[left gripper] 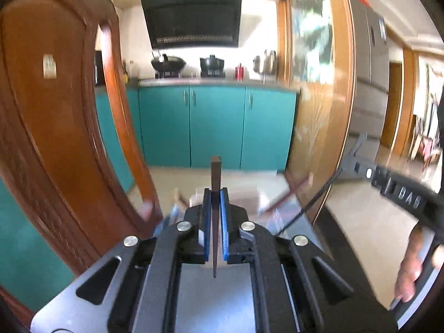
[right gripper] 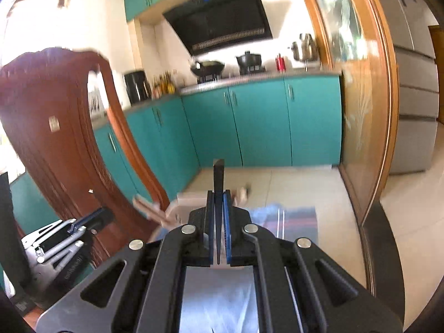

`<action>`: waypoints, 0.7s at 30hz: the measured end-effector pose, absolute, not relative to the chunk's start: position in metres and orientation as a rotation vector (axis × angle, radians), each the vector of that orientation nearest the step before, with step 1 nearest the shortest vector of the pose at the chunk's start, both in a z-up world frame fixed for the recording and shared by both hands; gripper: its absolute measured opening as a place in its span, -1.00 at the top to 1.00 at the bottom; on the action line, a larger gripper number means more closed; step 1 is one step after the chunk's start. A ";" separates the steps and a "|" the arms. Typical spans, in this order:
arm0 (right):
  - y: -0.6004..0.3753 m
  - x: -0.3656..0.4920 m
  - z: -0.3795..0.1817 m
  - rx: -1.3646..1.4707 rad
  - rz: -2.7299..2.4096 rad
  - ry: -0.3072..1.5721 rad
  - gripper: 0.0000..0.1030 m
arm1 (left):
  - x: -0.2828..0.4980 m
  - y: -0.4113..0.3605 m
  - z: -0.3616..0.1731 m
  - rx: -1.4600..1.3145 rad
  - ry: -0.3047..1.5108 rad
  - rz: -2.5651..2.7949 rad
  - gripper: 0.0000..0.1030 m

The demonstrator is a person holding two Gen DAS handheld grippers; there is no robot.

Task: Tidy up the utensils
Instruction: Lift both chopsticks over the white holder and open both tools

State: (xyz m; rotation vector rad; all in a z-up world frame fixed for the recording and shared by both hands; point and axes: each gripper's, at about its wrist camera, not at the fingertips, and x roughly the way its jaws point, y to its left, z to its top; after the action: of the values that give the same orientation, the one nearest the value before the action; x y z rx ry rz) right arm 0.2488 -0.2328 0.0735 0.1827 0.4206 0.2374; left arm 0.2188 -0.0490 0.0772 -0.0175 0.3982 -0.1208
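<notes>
Chopsticks in both tongs. My left tongs [left gripper: 216,222] are clamped narrow on a dark brown chopstick [left gripper: 215,183], held between the blue pads [left gripper: 224,230]; its square end stands up at frame centre, its thin tip points back toward the camera. My right tongs [right gripper: 219,227] grip a second dark chopstick [right gripper: 218,177] the same way, blunt end up at centre.

Surroundings, left wrist view: carved wooden chair back [left gripper: 55,116] fills the left half, close to the tongs and crowding that side. Behind the tongs, low centre, a pale container [left gripper: 199,197] and blurred light-coloured sticks [left gripper: 291,191]; too smeared to tell how they lie. At right edge, the other gripper's black body [left gripper: 402,191] with a hand [left gripper: 416,266] on it. Beyond: teal cabinets [left gripper: 216,127], black range hood [left gripper: 191,19], wok [left gripper: 168,63], red canister [left gripper: 239,72], wood-framed glass door [left gripper: 319,97].

Right wrist view: same chair at left [right gripper: 55,138], the left gripper [right gripper: 63,238] at lower left, pale container [right gripper: 186,208] just behind the tongs with wooden sticks [right gripper: 149,208] jutting left, striped blue cloth [right gripper: 288,219] on the table at right of centre. Grey refrigerator [right gripper: 413,83] at far right.

Writing: "DAS" reads on the black gripper body in the left wrist view. A small pale label [left gripper: 50,66] sits on the chair back; unreadable. Lettering on the left gripper's side in the right wrist view is too blurred.
</notes>
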 end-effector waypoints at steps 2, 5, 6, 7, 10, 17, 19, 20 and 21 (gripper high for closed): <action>-0.232 0.258 0.094 0.204 0.240 0.393 0.87 | 0.231 -0.041 0.103 -0.065 0.369 -0.135 0.87; -0.230 0.267 0.118 0.220 0.242 0.347 0.87 | 0.245 -0.035 0.127 -0.099 0.323 -0.147 0.87; -0.229 0.270 0.122 0.225 0.243 0.339 0.87 | 0.248 -0.034 0.131 -0.102 0.311 -0.145 0.87; -0.229 0.274 0.126 0.234 0.246 0.331 0.87 | 0.253 -0.033 0.135 -0.108 0.297 -0.140 0.87; -0.225 0.286 0.131 0.260 0.254 0.317 0.87 | 0.274 -0.030 0.138 -0.133 0.285 -0.138 0.87; -0.210 0.314 0.121 0.225 0.179 0.228 0.87 | 0.314 -0.031 0.119 -0.130 0.324 -0.088 0.87; -0.205 0.324 0.109 0.205 0.159 0.238 0.87 | 0.319 -0.035 0.114 -0.114 0.334 -0.083 0.87; -0.203 0.331 0.104 0.196 0.157 0.250 0.87 | 0.321 -0.039 0.109 -0.098 0.339 -0.074 0.87; -0.201 0.342 0.096 0.184 0.159 0.276 0.87 | 0.323 -0.041 0.107 -0.087 0.341 -0.068 0.87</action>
State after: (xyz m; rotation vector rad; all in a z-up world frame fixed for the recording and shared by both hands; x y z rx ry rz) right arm 0.3418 -0.2007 0.0958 0.1840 0.2760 0.1590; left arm 0.3231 -0.0410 0.1066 -0.0873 0.3411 -0.0680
